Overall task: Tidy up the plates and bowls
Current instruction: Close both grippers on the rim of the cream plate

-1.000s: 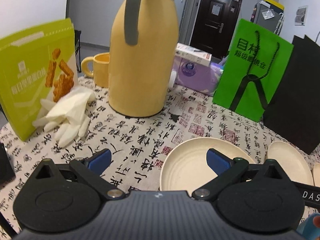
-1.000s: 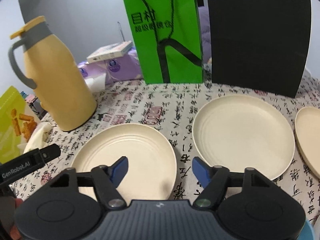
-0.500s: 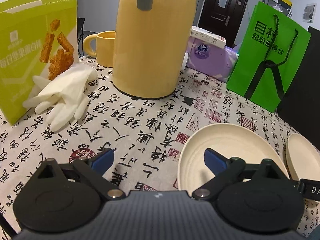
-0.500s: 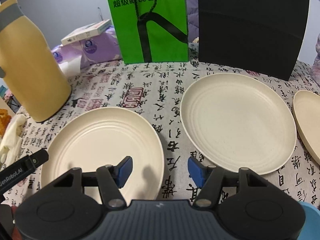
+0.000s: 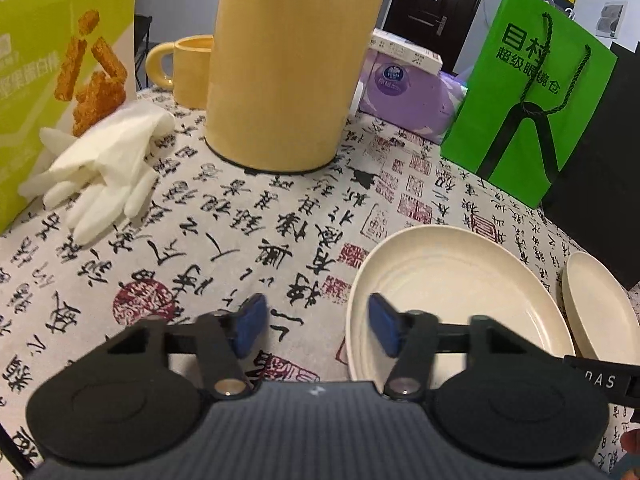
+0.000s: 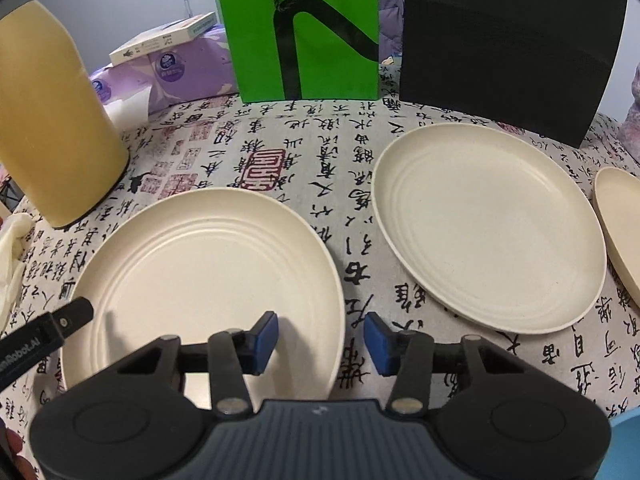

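A cream plate lies on the calligraphy-print tablecloth. My left gripper straddles its left rim, one blue pad over the plate and the other over the cloth. Its jaws are closing and the pads stand clear of the rim. My right gripper straddles the same plate's right rim; its jaws are closing too, with a gap on both sides. A second cream plate lies to the right. A third plate shows at the right edge.
Behind the plates stand a tall yellow jug, a yellow mug, a green snack box, a green paper bag and a black bag. White gloves and a purple tissue pack lie nearby.
Both grippers have come down closer to the near plate. The left jaws have narrowed a great deal, the right jaws a little; each now brackets a rim of that plate.
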The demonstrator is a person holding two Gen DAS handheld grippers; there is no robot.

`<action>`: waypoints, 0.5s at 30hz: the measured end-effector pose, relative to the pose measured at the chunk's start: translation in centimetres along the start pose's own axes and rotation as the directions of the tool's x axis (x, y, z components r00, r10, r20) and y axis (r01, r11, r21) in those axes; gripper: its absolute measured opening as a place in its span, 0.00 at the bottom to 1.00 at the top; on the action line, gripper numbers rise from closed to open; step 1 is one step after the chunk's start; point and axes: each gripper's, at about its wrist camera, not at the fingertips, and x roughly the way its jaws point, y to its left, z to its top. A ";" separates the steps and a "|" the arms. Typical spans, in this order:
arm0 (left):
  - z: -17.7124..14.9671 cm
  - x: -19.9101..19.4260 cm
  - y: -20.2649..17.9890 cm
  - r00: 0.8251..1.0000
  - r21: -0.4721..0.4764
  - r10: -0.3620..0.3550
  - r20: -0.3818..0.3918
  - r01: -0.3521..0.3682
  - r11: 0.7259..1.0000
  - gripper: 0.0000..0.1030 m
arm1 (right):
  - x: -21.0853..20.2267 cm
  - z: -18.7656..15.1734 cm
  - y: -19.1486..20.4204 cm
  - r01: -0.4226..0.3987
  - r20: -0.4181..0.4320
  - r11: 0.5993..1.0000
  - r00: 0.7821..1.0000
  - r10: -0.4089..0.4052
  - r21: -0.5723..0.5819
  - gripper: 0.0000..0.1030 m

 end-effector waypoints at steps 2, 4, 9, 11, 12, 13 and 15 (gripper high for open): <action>0.0 0.0 0.0 1.000 0.005 -0.003 0.008 0.003 1.000 0.41 | 0.0 0.0 0.0 0.001 0.007 1.000 1.000 -0.001 0.002 0.43; 0.0 0.0 0.1 0.999 0.002 -0.034 0.006 0.034 0.999 0.31 | 0.0 -0.1 0.0 0.001 0.015 1.000 1.000 -0.001 0.007 0.41; -0.2 -0.1 -0.4 0.998 0.030 -0.058 0.019 0.057 0.998 0.19 | -0.1 -0.2 0.1 0.000 0.033 1.000 0.999 0.000 0.000 0.28; -0.3 -0.1 -0.6 0.998 0.038 -0.054 0.023 0.053 0.998 0.19 | -0.2 -0.4 0.2 0.011 0.046 1.000 0.999 -0.010 -0.008 0.24; -0.3 0.0 -0.6 0.998 0.040 -0.055 0.024 0.054 0.998 0.18 | -0.3 -0.4 0.1 0.016 0.053 1.000 0.998 -0.016 -0.010 0.23; -0.3 0.0 -0.7 0.998 0.041 -0.056 0.023 0.055 0.998 0.18 | -0.3 -0.5 0.1 0.018 0.058 1.000 0.998 -0.017 -0.012 0.23; -0.3 0.2 -0.7 0.998 0.042 -0.064 0.017 0.063 0.997 0.18 | -0.3 -0.6 0.1 0.021 0.066 1.000 0.998 -0.020 -0.019 0.22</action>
